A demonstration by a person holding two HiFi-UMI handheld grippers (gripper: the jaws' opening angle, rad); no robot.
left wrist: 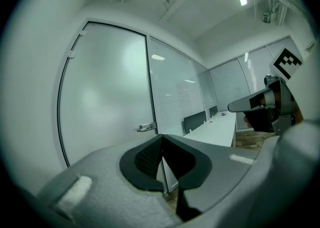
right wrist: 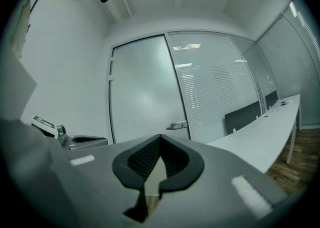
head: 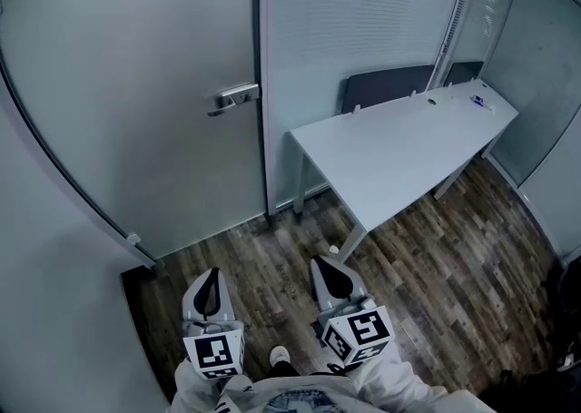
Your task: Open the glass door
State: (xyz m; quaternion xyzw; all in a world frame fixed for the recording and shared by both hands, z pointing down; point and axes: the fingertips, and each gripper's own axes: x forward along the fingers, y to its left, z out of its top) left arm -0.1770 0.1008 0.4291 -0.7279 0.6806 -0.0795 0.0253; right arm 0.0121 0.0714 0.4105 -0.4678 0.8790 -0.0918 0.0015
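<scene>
Two handheld grippers, the left gripper (head: 213, 273) and the right gripper (head: 327, 264), have pale grey shells that taper to black, ribbed pads (left wrist: 145, 158). Small white rectangular patches (right wrist: 250, 192) mark the shells. Each gripper carries a white cube (head: 215, 352) printed with black square markers. The person wears loose, pale sleeves (head: 399, 379) and a white shoe (head: 280, 356).

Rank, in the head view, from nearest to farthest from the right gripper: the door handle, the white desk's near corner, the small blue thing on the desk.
1. White desk's near corner, just ahead of the right gripper.
2. Door handle, ahead to the left.
3. Small blue thing, desk's far right end.
</scene>
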